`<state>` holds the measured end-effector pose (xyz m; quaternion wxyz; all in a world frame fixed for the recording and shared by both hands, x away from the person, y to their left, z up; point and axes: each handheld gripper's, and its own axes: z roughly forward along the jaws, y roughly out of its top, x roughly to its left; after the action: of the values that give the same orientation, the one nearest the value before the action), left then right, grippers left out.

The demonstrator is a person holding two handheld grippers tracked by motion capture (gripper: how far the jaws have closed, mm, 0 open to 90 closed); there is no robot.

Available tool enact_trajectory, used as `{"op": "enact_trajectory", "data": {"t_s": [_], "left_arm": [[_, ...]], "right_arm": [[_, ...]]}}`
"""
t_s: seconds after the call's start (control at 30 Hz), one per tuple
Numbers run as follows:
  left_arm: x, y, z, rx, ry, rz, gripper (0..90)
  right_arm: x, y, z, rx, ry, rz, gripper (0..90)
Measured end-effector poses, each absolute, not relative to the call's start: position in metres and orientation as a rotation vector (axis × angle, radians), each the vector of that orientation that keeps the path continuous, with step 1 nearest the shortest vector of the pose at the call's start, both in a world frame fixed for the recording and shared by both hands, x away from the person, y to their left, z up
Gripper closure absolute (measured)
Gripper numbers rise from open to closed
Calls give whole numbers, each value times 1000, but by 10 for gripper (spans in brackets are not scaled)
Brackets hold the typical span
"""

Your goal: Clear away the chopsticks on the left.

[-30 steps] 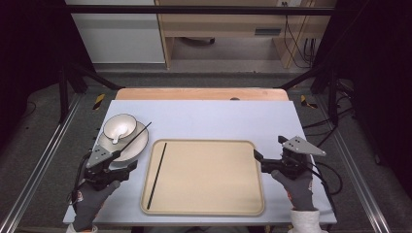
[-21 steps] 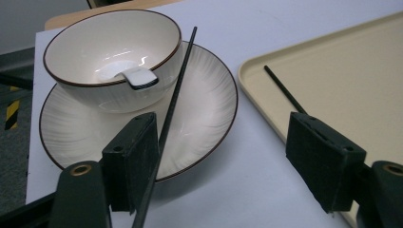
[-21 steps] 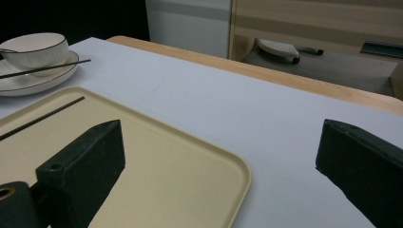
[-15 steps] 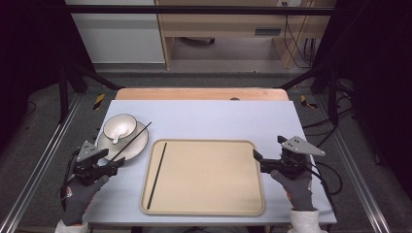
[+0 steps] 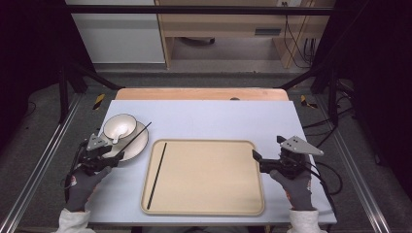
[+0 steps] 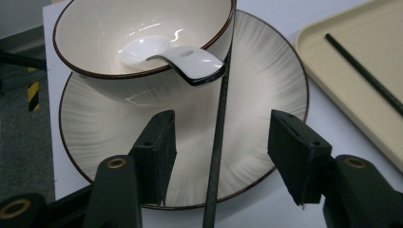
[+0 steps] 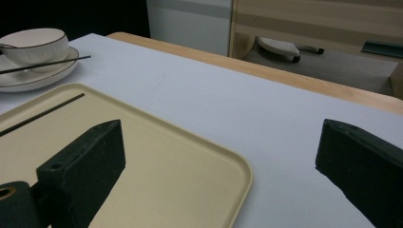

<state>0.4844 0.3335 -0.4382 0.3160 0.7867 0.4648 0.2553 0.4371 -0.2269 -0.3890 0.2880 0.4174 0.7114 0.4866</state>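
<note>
Bowl [image 6: 142, 52] on plate [image 6: 266, 109] holds a spoon [image 6: 176, 57]; tray [image 5: 209, 204] holds one chopstick [image 5: 157, 174]; both grippers spread.

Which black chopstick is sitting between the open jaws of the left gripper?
The chopstick on the plate, leaning against the bowl, lies between the left gripper's jaws. The other chopstick lies in the tray.

Bright even overhead light on the table [image 5: 204, 121], dark surroundings, glare on bowl [image 6: 142, 42], soft shadows

I see a grey floor [image 5: 43, 126] around the table [image 5: 204, 119]. Far off stand a white cabinet [image 5: 116, 34] and a wooden desk [image 5: 228, 24].
</note>
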Motion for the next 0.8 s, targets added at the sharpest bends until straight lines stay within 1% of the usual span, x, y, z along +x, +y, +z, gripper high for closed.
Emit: {"op": "enact_trajectory", "data": {"t_s": [0.23, 0.3, 0.37, 0.63, 0.67, 0.8], "left_arm": [[496, 332, -445, 2105, 1235, 660, 557], [499, 331, -447, 2114, 1240, 656, 574], [500, 330, -448, 2122, 1238, 652, 592], [503, 329, -452, 2123, 1241, 618, 723], [503, 329, -453, 2127, 1243, 616, 723], [504, 328, -455, 2137, 1237, 594, 769]], "right_arm": [[437, -228, -389, 1111, 1900, 1299, 27], [437, -227, -389, 1108, 1901, 1297, 27], [437, -227, -389, 1111, 1901, 1297, 27], [437, -226, -390, 1112, 1910, 1292, 26], [437, -226, -390, 1112, 1910, 1292, 26], [438, -226, -391, 1107, 1912, 1290, 26]]}}
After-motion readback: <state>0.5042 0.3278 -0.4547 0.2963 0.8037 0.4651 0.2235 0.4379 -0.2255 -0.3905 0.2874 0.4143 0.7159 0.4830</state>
